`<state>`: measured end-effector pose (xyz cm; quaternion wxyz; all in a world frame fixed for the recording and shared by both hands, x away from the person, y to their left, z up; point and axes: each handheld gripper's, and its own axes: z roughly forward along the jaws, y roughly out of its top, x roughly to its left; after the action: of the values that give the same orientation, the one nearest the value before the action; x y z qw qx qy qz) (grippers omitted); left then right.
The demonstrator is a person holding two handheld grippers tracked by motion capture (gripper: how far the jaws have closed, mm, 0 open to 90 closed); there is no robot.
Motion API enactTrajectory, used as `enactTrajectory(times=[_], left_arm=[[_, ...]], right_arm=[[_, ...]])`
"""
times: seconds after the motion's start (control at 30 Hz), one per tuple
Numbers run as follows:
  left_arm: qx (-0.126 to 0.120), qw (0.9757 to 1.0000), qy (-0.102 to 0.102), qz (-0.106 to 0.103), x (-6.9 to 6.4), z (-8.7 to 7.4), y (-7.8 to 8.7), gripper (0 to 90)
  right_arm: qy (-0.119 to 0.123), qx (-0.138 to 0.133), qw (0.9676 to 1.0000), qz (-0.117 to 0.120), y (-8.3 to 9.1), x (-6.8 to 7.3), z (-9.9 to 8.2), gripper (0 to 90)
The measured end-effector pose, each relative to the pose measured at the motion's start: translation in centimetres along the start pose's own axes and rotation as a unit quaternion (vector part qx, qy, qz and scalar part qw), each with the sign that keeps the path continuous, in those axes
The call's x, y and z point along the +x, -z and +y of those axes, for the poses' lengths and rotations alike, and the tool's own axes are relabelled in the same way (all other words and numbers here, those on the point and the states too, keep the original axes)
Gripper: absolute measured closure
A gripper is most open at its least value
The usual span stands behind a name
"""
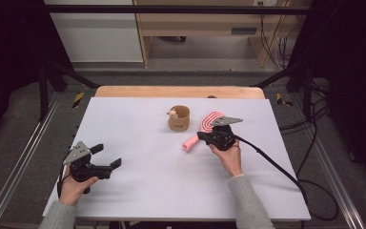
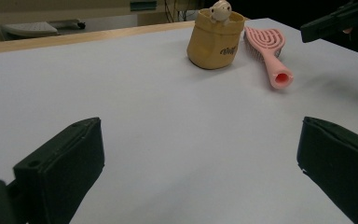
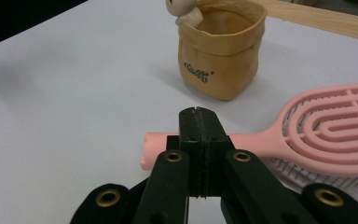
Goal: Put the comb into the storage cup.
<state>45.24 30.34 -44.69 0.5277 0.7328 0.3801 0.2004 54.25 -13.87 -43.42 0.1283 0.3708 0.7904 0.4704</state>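
Brush [image 3: 307,133] lies flat just behind right tongs [image 3: 199,122], handle crossing sideways, bristle head off to right, next to yellow pot [image 3: 221,51]. Right tongs clenched, nothing between. Left tongs [image 2: 200,158] released, far from brush. Right hand nearer.

A lab: black frame rails [image 1: 52,81], loose floor cables [image 1: 314,191], white table [image 1: 138,191].
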Motion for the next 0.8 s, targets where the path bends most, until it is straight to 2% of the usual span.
enactTrajectory(times=[0.1,0.2,0.23,0.33,0.47,0.67,0.8], left_arm=[[0.0,1.0,0.0,0.0,0.0,0.0,0.0,0.6],[-0.001,1.0,0.0,0.0,0.0,0.0,0.1,0.6],[-0.002,1.0,0.0,0.0,0.0,0.0,0.1,0.6],[0.0,1.0,0.0,0.0,0.0,0.0,0.1,0.6],[0.0,1.0,0.0,0.0,0.1,0.0,0.1,0.6],[0.0,1.0,-0.001,0.0,0.1,0.0,0.0,0.6],[0.001,1.0,-0.001,0.001,0.1,-0.1,0.0,0.6]], right_arm=[[0.011,0.005,0.9999,-0.001,-0.5,0.3,0.4,90.0],[0.001,0.004,1.0,0.004,-0.8,0.2,0.6,90.0],[0.001,0.009,1.0,-0.004,-1.1,0.1,0.6,90.0],[0.004,0.014,0.9999,-0.005,-1.4,0.1,0.7,90.0],[0.018,0.026,0.9995,-0.008,-2.2,0.1,1.0,90.0],[0.012,0.035,0.9993,-0.007,-2.9,-0.2,1.1,90.0],[0.017,0.039,0.9991,-0.006,-3.3,-0.2,1.1,90.0]])
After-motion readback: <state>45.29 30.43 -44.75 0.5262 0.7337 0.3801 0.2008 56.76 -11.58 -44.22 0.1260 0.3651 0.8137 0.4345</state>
